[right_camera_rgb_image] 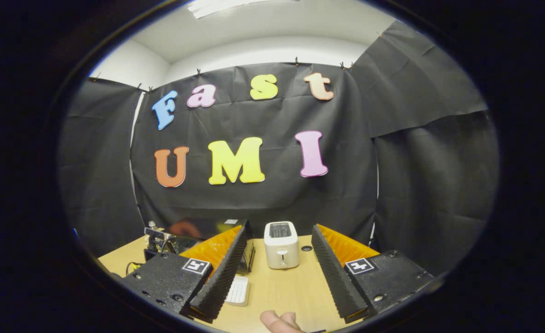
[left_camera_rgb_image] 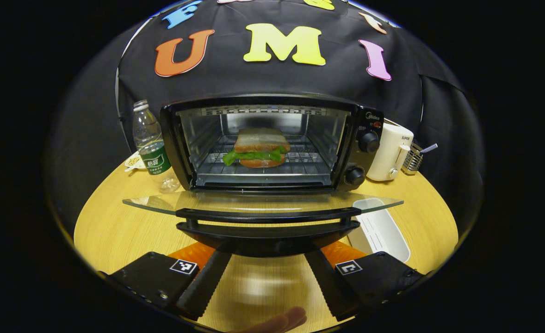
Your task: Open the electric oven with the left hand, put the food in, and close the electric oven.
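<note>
One electric oven stands on the round wooden tabletop against the booth wall. Its glass door is swung fully down and lies roughly level in front of the cavity. One black handle bar runs along the door's front edge. One sandwich, with bread on top and green lettuce showing at the sides, rests on the wire rack inside the cavity. Two black control knobs sit one above the other on the oven's right panel.

Left of the oven stands one clear plastic water bottle with a green label. Right of the oven stands one white toaster, and beyond it a small wire basket. One white rectangular tray lies on the tabletop near the door's right corner.

In the left gripper view, the left claw is spread wide. Its two fingers reach up to just beneath the door handle; whether they touch it cannot be told. Nothing is pinched between them. A fingertip of the holding hand shows at the bottom edge.

In the right gripper view, the right claw is also spread wide and holds nothing. It is raised above the tabletop, and the toaster appears between its two fingers, well apart from them. The oven's dark top shows behind its left finger.
</note>
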A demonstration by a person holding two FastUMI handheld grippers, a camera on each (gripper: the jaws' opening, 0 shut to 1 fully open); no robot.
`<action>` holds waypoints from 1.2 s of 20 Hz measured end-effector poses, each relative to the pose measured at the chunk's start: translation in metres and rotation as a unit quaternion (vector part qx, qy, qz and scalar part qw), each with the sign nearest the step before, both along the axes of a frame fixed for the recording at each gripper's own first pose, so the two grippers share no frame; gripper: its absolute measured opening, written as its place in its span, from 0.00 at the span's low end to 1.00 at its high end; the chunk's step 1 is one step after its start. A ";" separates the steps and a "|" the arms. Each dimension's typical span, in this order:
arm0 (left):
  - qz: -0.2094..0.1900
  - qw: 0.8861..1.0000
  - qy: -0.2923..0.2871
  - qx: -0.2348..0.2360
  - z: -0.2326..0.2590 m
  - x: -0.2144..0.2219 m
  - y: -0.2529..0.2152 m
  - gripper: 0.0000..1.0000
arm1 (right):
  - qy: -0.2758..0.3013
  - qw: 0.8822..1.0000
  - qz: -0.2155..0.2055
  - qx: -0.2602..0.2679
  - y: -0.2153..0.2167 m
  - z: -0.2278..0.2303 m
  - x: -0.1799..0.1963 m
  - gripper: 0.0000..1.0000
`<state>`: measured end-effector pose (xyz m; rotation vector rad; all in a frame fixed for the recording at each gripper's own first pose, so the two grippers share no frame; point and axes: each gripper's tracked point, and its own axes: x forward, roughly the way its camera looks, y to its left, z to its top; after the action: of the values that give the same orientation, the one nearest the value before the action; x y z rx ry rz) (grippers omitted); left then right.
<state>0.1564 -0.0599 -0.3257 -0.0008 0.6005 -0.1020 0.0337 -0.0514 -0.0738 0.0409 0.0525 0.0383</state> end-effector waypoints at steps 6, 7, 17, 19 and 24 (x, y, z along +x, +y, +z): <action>-0.005 1.000 0.006 -0.011 0.011 0.030 0.002 0.94 | -0.001 1.000 -0.011 0.001 -0.004 0.003 -0.009 0.92; -0.006 1.000 0.000 -0.007 0.016 0.035 0.002 0.86 | 0.000 1.000 -0.010 0.001 -0.003 0.003 -0.012 0.92; 0.017 0.997 -0.063 0.029 0.107 0.071 0.034 0.96 | -0.011 1.000 -0.014 -0.006 0.001 0.014 -0.041 0.92; 0.017 0.995 -0.094 0.026 0.135 0.055 0.033 0.96 | -0.011 1.000 -0.015 -0.006 0.001 0.016 -0.044 0.92; 0.000 0.987 -0.159 0.016 0.206 0.005 0.016 0.95 | -0.012 1.000 -0.006 -0.003 0.008 0.018 -0.049 0.92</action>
<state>0.1610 -0.0436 -0.1197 0.0452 0.2828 -0.0898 -0.0155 -0.0429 -0.0562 0.0340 0.0287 0.0259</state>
